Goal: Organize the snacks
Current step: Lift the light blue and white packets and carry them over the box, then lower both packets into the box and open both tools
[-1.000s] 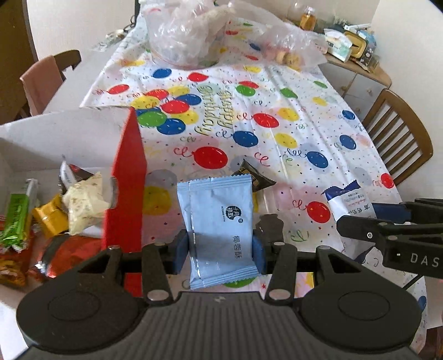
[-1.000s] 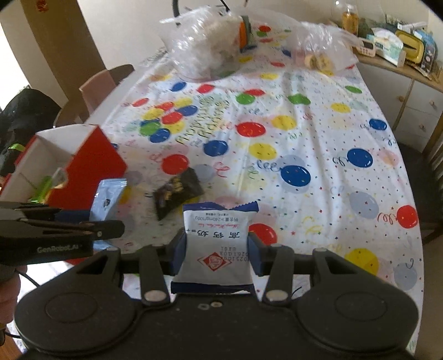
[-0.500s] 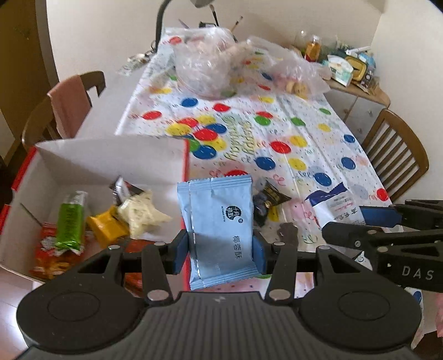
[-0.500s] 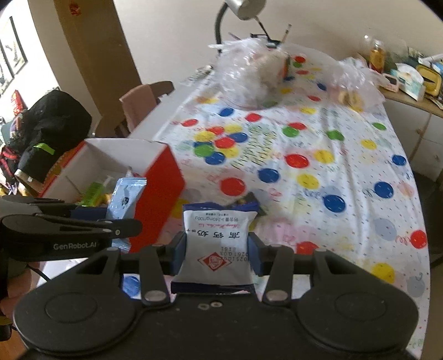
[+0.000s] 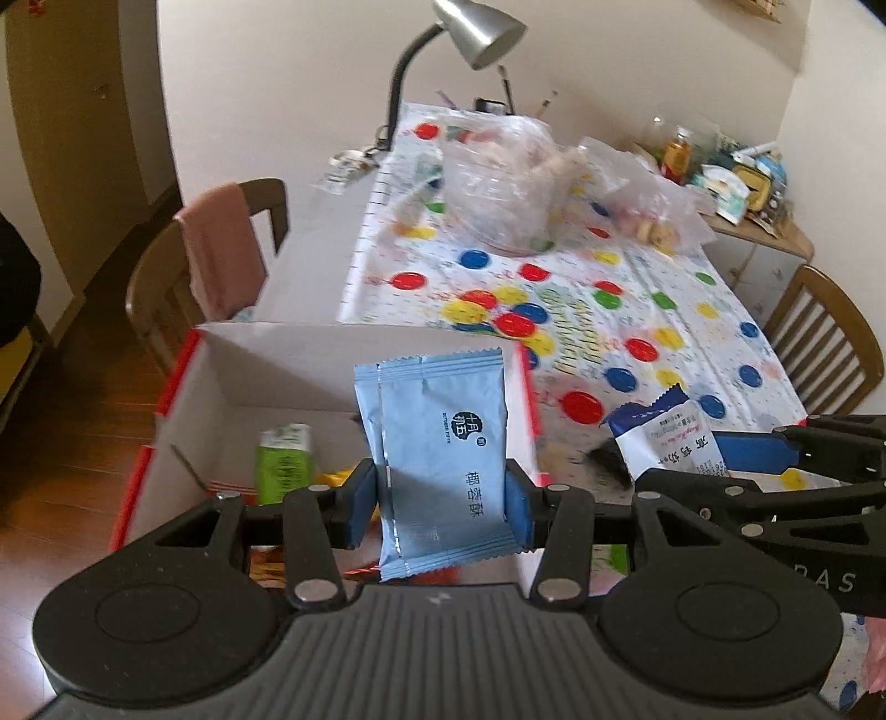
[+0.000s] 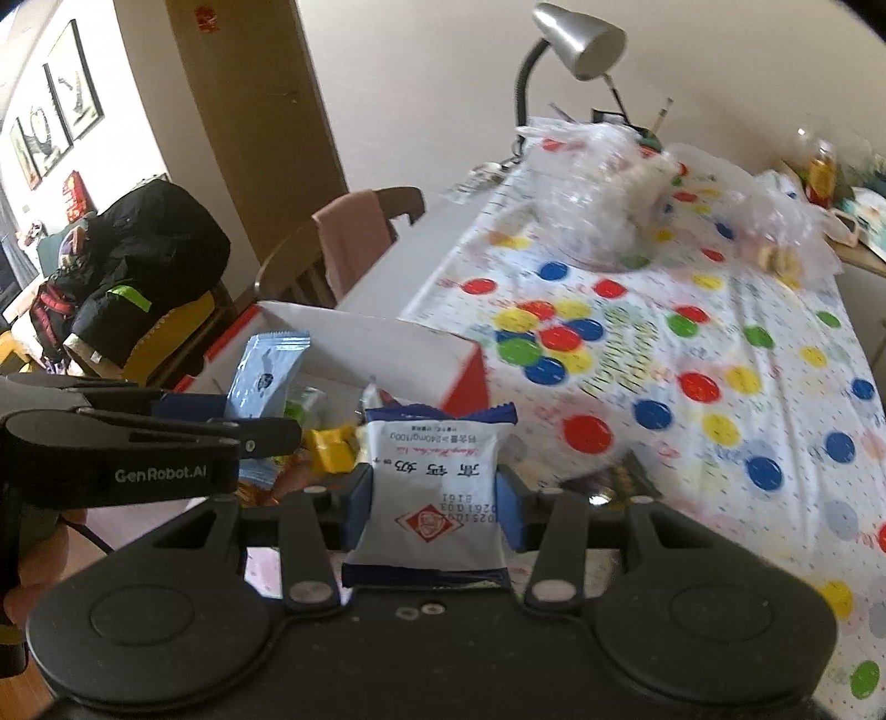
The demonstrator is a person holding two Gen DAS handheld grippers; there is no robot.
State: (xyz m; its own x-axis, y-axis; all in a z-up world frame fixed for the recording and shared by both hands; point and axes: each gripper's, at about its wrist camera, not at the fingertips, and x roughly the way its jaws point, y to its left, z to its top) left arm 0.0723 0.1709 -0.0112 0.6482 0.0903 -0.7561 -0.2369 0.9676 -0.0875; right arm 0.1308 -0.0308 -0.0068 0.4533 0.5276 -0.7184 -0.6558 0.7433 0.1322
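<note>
Big table w/ balloon-print cloth (image 5: 637, 310) fills most of both views; a gooseneck desk lamp (image 5: 476, 27) stands at its far end, and clear plastic bags (image 5: 509, 188) of food sit on the cloth near that end. Wooden chair w/ a pink cloth over its back (image 5: 216, 249) stands at the table's left side, another wooden chair (image 5: 830, 343) at the right. On the table's near left corner sits an open box (image 5: 310, 354), red outside, white inside, w/ snacks in it: a green packet (image 5: 282, 459), sth yellow (image 6: 332, 448), other wrappers too hidden to tell. Left gripper (image 5: 440, 501) is clamped on a light blue snack packet (image 5: 437, 443), blue pads pressing both its sides; packet stands upright, in the air above the box's near right part. Right gripper (image 6: 434, 512) is closed on a white snack packet w/ dark blue ends (image 6: 437, 487), print upside down, held just right of the box's red wall, over the cloth. In right wrist view the left gripper comes in from the left edge, blue packet above the box. A small dark wrapper (image 6: 614, 482) lies on the cloth just beside the box, below the white packet.
</note>
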